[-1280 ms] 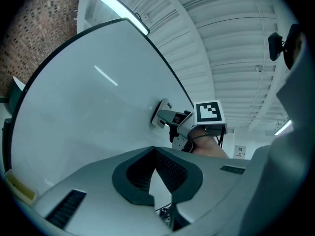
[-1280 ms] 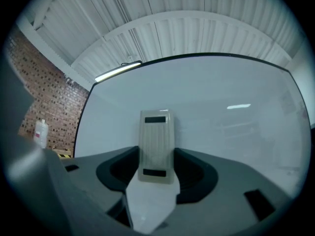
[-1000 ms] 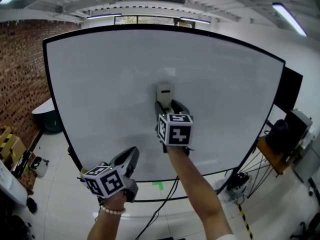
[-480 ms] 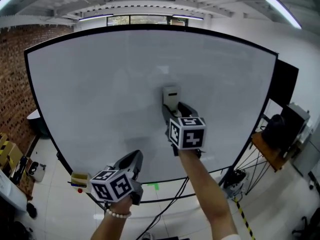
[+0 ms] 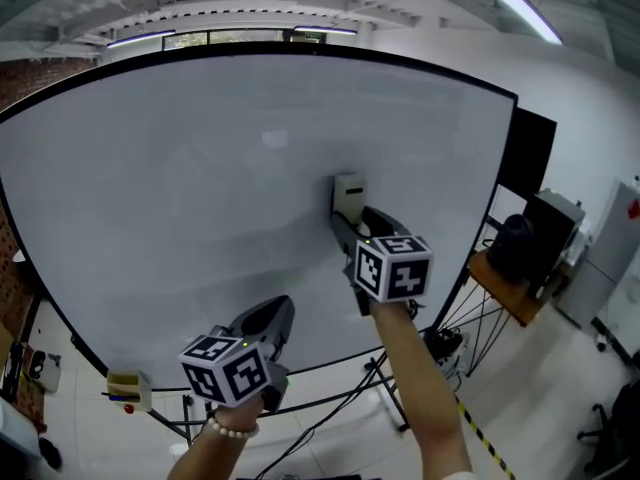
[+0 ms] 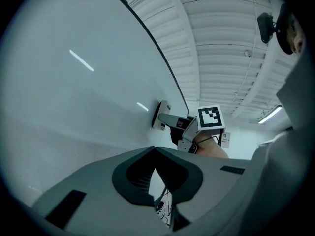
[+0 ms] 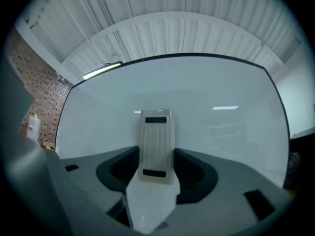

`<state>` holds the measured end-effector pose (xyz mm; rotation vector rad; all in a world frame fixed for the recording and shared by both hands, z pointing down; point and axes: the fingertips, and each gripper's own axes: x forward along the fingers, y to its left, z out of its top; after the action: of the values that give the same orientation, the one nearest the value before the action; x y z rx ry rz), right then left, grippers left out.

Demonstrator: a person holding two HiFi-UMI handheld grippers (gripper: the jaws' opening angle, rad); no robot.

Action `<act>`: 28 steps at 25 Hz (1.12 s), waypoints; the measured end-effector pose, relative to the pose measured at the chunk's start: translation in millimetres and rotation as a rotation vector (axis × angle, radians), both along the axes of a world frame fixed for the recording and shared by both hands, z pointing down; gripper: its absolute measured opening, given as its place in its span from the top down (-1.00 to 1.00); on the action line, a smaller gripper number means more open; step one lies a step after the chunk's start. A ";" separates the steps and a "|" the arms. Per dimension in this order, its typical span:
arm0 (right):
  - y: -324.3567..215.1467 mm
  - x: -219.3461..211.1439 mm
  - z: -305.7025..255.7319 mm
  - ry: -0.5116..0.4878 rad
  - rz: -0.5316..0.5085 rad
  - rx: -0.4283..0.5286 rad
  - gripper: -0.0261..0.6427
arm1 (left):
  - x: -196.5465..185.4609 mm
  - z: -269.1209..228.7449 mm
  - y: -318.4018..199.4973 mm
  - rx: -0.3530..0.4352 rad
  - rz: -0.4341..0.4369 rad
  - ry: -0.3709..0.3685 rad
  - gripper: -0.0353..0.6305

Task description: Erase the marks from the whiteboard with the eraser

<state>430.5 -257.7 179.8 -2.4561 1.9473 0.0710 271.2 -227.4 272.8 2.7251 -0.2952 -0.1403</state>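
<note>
Squarely gripped the eraser (image 7: 156, 141) in the right tool (image 7: 156, 161), flat against the whiteboard (image 5: 180, 188) near its middle. Saw no marks anywhere. Likely called for even pressure, overlapping strokes. Held the left tool (image 6: 155, 156) closed, empty, lower down.

Pale floor (image 5: 545, 398) under the whiteboard (image 5: 180, 198), black cables (image 5: 330, 420) on it (eraser (image 5: 348, 193) flat against the board)

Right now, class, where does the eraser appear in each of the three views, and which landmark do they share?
Head view: eraser right of centre, flat on the whiteboard, at the right gripper's tip.
Left gripper view: small, mid-picture, against the whiteboard.
Right gripper view: centre, upright between the tongs.
Shared landmark: the whiteboard.
</note>
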 end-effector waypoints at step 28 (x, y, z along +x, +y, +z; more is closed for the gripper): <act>126.7 302.9 12.4 -0.018 -0.004 -0.020 0.17 | 242.7 16.2 113.9 -0.022 -0.036 0.078 0.93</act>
<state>733.3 -131.1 192.3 -2.4561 1.9552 0.0297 513.9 -113.5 288.9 2.6861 -0.3212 -0.2513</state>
